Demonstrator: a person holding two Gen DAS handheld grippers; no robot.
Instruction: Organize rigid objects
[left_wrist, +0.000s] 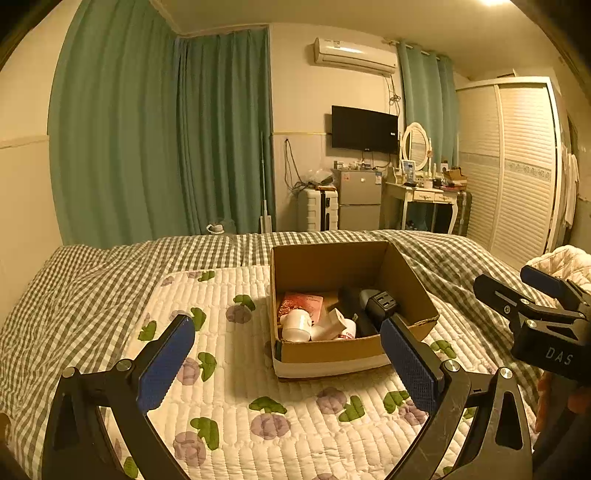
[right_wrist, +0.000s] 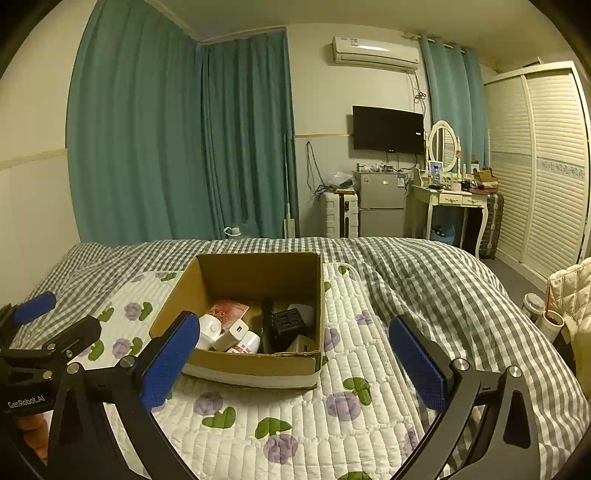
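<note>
Cardboard box (left_wrist: 332, 354) of rigid objects, set on the floral quilted pad (left_wrist: 229, 398) near the middle of the bed.

Left wrist view: the left gripper (left_wrist: 288, 363) is held wide apart and empty before the box, in which a white cup (left_wrist: 297, 325), a black charger (left_wrist: 382, 304) and a red booklet (left_wrist: 301, 302) are seen; the right gripper (left_wrist: 517, 288) is seen at the right edge. Right wrist view: the right gripper (right_wrist: 295, 363) is likewise spread wide, nothing gripped, near the box's front wall (right_wrist: 255, 363).
</note>
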